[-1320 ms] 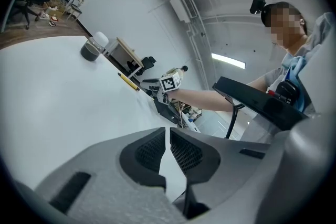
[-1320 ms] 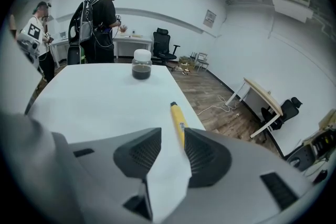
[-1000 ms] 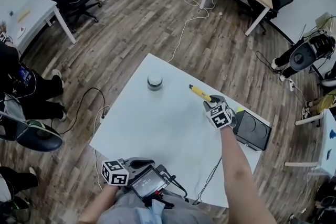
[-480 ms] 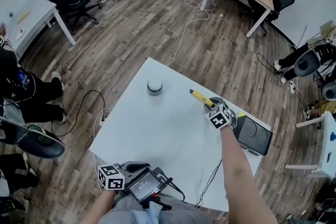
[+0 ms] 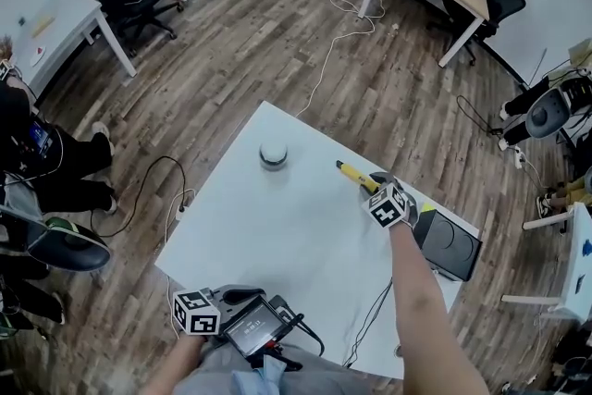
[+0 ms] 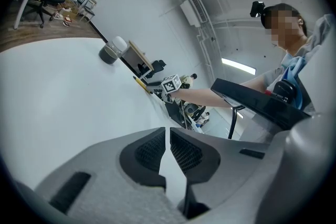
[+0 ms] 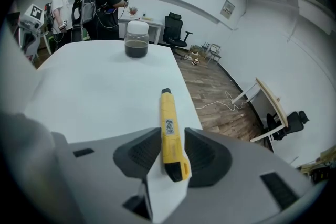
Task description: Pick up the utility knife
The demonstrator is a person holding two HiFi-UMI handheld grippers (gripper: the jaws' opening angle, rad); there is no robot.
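Wood-plank floor [image 5: 231, 42] all round, and in the middle a white counter [image 5: 277, 236] where it's all happening. Starting at the near left: the left gripper [image 6: 168, 136] sits low by the counter's near edge, jaws together with nothing between them, out of the play. Moving right and farther off, one jar [image 5: 273, 154] with a pale lid stands alone, well apart from everything else. Further right, here's the prize: the utility knife [image 7: 169, 131], yellow and slim, its dark tip pointing toward the jar, and the right gripper [image 7: 172, 139] has its jaws clamped on the rear of the body. Whether it is clear of the counter I can't tell. It looks light and stiff, smooth plastic that could slip or swing, since most of its length pokes out ahead of the pads; a hold nearer the middle would likely steady it, keeping off the blade end. Far right, a black box [image 5: 447, 242] lies at the counter's edge, just beside that gripper. The count: one knife, one jar, one box, two grippers.
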